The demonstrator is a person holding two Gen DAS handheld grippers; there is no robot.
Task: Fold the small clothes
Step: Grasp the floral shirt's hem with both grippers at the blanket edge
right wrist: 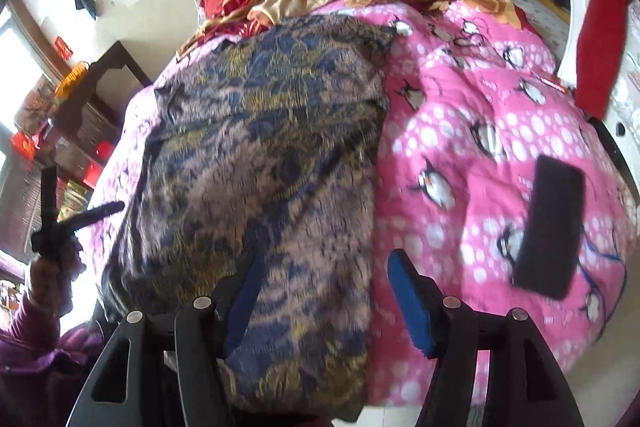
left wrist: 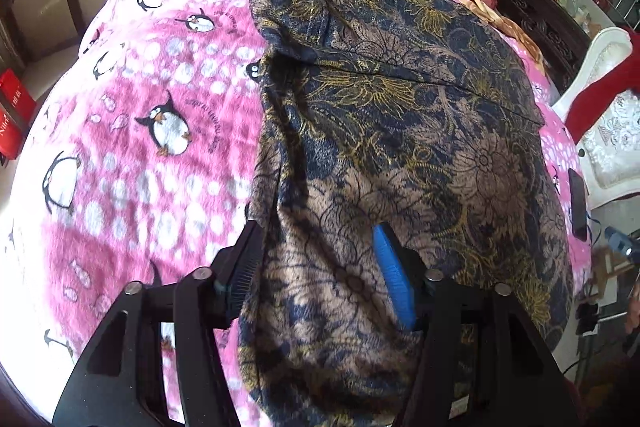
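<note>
Both grippers open over the folded garment on the bed

We see the floral garment (left wrist: 384, 131) lying flat on the pink penguin blanket (left wrist: 132, 131), one layer doubled over another with the fold edge running across its far half, so we judge a fold is laid. Our left gripper (left wrist: 320, 267) hangs with jaws apart over the garment's near left edge, cloth beneath but unpinched. Our right gripper (right wrist: 324, 299) stands open above the near right edge, holding nothing; a dark phone (right wrist: 548, 227) lies to the right, clear of the fold.
</note>
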